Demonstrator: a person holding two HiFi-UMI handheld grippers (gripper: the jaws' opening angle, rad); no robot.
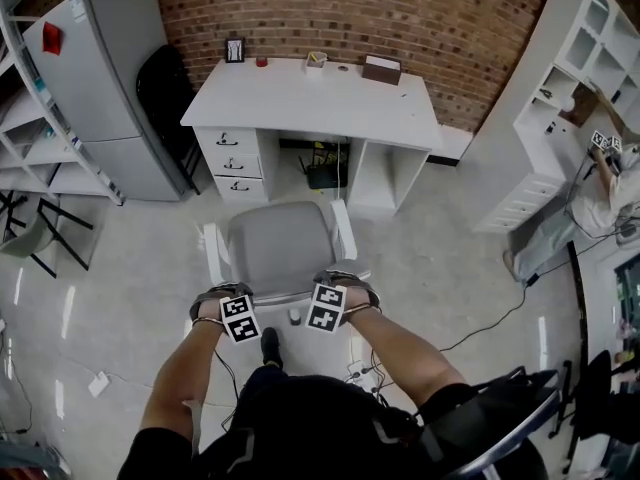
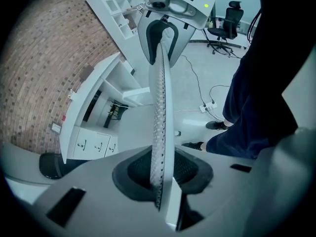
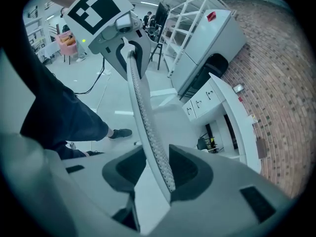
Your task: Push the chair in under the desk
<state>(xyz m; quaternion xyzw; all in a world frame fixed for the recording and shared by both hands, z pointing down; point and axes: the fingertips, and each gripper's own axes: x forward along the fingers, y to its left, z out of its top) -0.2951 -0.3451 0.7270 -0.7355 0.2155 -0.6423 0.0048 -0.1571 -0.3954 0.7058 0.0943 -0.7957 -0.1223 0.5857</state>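
at the near edge of the head view, a dark shoe [image 1: 270, 346] stands on the pale floor [image 1: 130, 268] between the person's two forearms, which reach forward to the top of the chair [image 1: 285, 248] back. the left claw [image 1: 215, 294] is pinching that top edge at its left end, and the left gripper view shows the mesh back running straight up between its pads [image 2: 133, 169]. the right claw [image 1: 347, 284] is pinching the same edge at its right end, with the back crossing at a slant between its pads. the chair stands on the floor with its grey seat and white armrests facing the white worktop [image 1: 310, 93]. the seat is in front of the knee opening, outside it, just right of the drawers [image 1: 232, 163]. a small box [image 1: 381, 69] and a picture frame [image 1: 235, 50] sit along the worktop's far edge, against the brick wall [image 1: 400, 8].
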